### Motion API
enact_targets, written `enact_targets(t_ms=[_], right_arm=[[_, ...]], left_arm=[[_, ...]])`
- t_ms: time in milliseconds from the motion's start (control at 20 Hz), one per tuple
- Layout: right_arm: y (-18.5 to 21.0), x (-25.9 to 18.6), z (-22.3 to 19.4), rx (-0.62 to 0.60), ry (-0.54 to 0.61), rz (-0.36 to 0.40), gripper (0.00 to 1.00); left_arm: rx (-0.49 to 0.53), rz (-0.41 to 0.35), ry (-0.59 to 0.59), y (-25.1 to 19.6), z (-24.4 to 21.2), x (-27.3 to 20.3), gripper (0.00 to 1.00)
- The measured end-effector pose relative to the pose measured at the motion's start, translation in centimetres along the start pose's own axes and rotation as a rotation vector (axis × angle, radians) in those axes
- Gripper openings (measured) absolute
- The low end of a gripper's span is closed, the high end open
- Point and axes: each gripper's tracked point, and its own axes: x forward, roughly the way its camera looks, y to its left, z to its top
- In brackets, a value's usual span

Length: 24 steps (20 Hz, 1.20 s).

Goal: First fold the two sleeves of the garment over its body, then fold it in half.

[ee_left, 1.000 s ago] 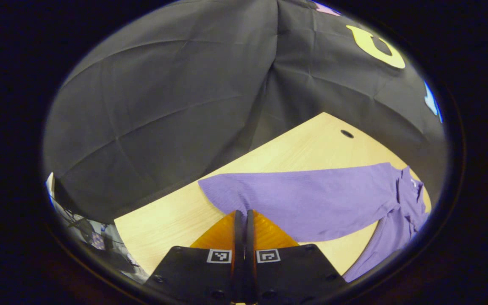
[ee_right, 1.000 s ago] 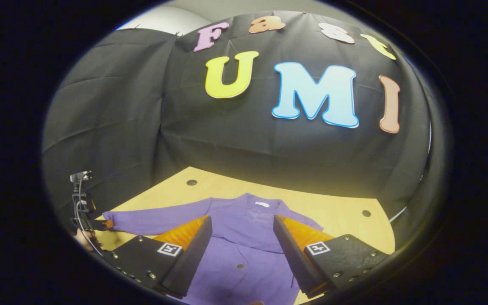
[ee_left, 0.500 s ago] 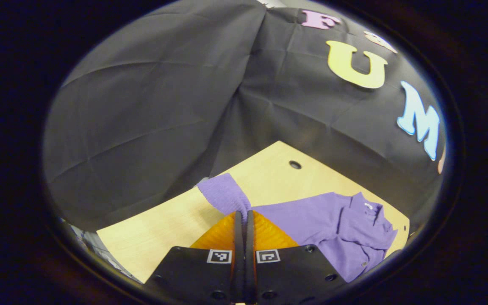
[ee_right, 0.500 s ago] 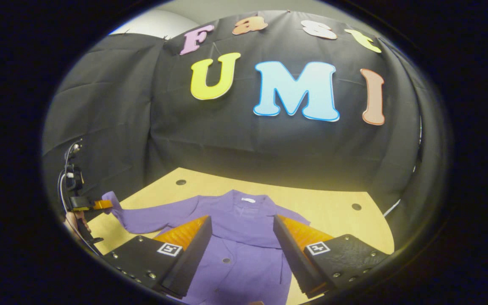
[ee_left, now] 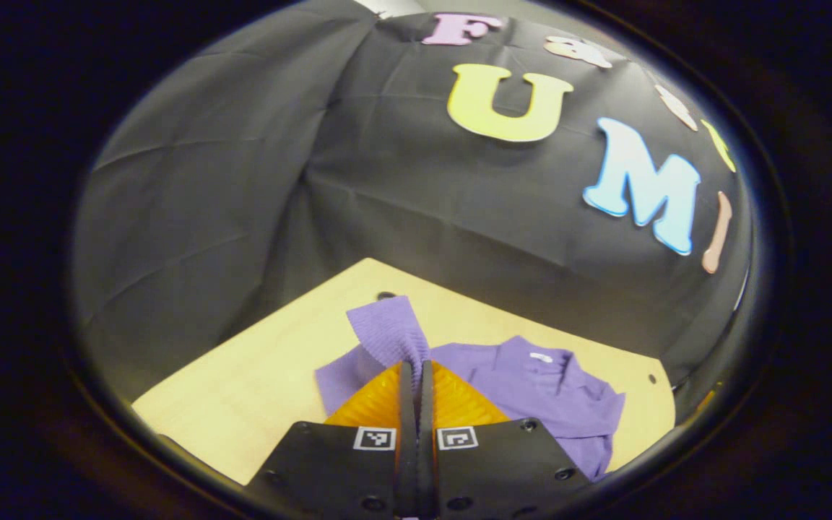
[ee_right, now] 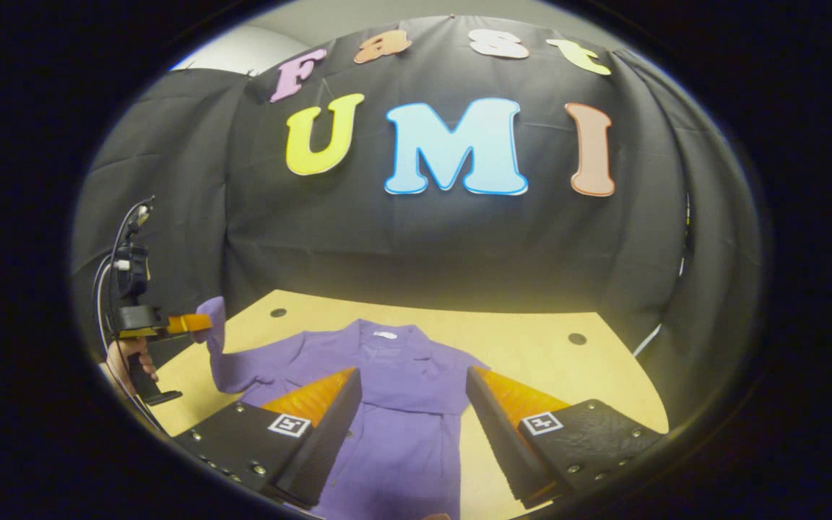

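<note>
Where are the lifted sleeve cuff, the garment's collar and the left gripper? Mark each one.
sleeve cuff (ee_left: 387,328): left gripper view, on the ribbed end above the shut fingers.
collar (ee_right: 385,336): right gripper view, at the neck opening.
left gripper (ee_right: 196,323): right gripper view, at its fingertips pinching the cuff.

Black tongs (ee_right: 414,404) bodies, square coded markers, screws, cables

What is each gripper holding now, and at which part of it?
The left gripper is shut on the purple garment, holding one sleeve near its cuff end and lifting it off the table. The right gripper is open and holds nothing.
</note>
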Motion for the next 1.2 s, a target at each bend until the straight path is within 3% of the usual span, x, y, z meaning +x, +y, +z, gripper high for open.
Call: enact_targets(t_ms=[300,750,1000,1200], right_arm=[[-4.4,-1.5,-1.1,0.01,0.011,-0.079,0.9],[-7.9,-3.0,-2.8,0.033,0.037,-0.162,0.9],[-8.6,-4.4,-3.8,0.047,0.058,-0.187,0.9],[-8.4,-5.8,-4.3,0.057,0.071,-0.203,0.9]], left_arm=[[0.102,-0.146,0.021,-11.0,-1.1,2.5,0.07],[0.225,-0.341,0.118,-23.2,-7.1,3.9,0.07],[0.325,-0.432,0.18,-28.7,-11.5,4.4,0.07],[0.395,-0.457,0.21,-31.0,-14.1,5.2,0.07]])
